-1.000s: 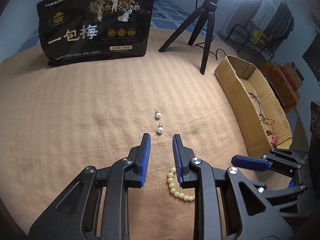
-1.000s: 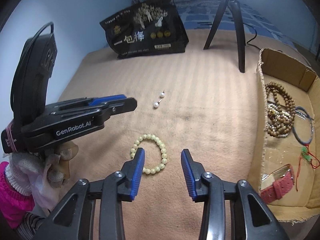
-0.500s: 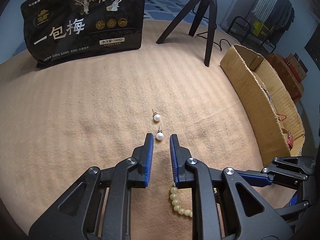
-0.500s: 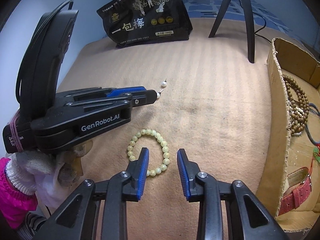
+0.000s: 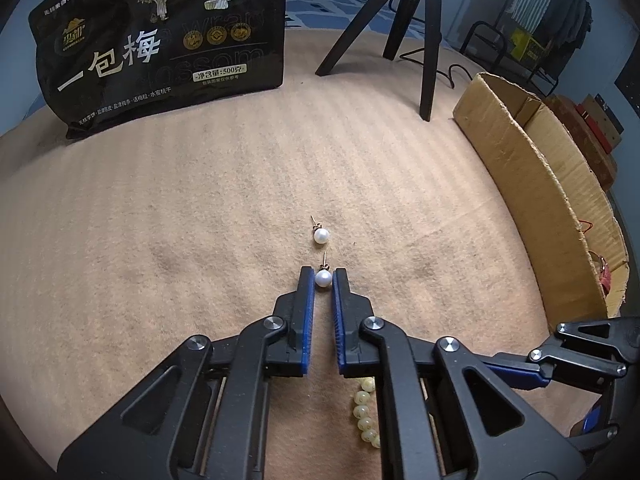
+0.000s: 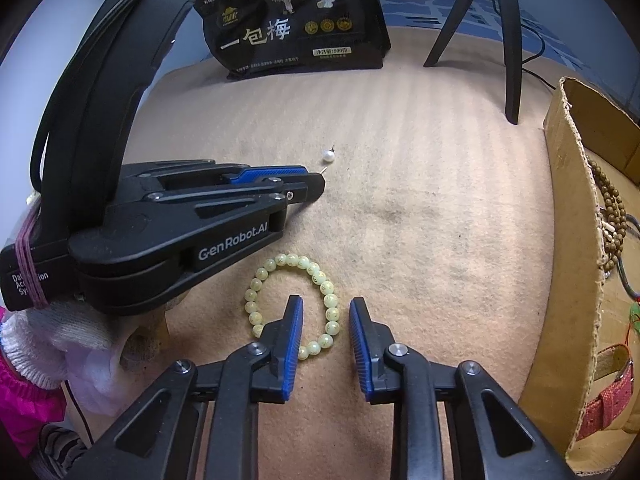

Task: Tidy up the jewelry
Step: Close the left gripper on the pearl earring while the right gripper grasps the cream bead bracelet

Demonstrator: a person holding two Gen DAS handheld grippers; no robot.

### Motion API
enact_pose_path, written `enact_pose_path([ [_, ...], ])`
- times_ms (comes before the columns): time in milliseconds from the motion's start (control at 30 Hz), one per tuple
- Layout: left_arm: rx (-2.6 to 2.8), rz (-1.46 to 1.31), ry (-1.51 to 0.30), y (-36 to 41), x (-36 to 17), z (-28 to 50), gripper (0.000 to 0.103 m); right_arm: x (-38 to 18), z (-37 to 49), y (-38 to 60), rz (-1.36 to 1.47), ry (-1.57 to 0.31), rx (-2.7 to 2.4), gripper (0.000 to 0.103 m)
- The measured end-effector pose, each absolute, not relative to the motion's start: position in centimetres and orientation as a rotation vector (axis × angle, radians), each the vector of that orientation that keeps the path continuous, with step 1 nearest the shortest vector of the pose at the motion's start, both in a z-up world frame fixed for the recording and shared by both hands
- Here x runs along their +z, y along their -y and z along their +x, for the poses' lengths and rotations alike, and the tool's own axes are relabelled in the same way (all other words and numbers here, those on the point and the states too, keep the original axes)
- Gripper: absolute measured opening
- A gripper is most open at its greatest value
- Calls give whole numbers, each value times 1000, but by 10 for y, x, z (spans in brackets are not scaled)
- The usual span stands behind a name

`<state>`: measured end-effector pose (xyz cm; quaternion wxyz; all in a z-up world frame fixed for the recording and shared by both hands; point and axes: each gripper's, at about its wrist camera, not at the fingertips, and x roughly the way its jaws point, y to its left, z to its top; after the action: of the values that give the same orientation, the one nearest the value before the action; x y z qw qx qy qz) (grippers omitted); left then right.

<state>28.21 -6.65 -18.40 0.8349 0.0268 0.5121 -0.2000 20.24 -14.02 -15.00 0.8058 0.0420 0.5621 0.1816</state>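
Observation:
Two pearl stud earrings lie on the tan cloth. My left gripper (image 5: 323,275) is shut on the near pearl earring (image 5: 323,279), its blue pads touching the pearl on both sides. The far pearl earring (image 5: 321,235) lies free just beyond it, also visible in the right wrist view (image 6: 328,156). A pale green bead bracelet (image 6: 280,259) lies flat below my right gripper (image 6: 326,301), whose jaws are closing astride the bracelet's right side without pressing the beads. The left gripper (image 6: 316,188) shows from the side there.
An open cardboard box (image 5: 520,152) stands along the right, holding wooden bead strings (image 6: 612,216), cords and a pink watch strap (image 6: 604,404). A black snack bag (image 5: 160,48) and a tripod (image 5: 428,40) stand at the back. A gloved hand (image 6: 60,332) holds the left gripper.
The left gripper moved forward and down to the near earring and closed on its pearl. The right gripper sank toward the bracelet and its jaws narrowed around the bracelet's right side.

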Motion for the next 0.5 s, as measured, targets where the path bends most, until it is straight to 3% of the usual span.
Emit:
enact_pose_path([
  [267,-417,55,-1079,66,-186,284,7,-158,199,131,3,-1209,357,15],
  [333,-415,58,-1077,66,-186,284,7,-158,198,128,-6,-1206,355,6],
  [500,-405,54,-1069,60,-180,279,7,-158,196,128,4,-1198,353,5],
])
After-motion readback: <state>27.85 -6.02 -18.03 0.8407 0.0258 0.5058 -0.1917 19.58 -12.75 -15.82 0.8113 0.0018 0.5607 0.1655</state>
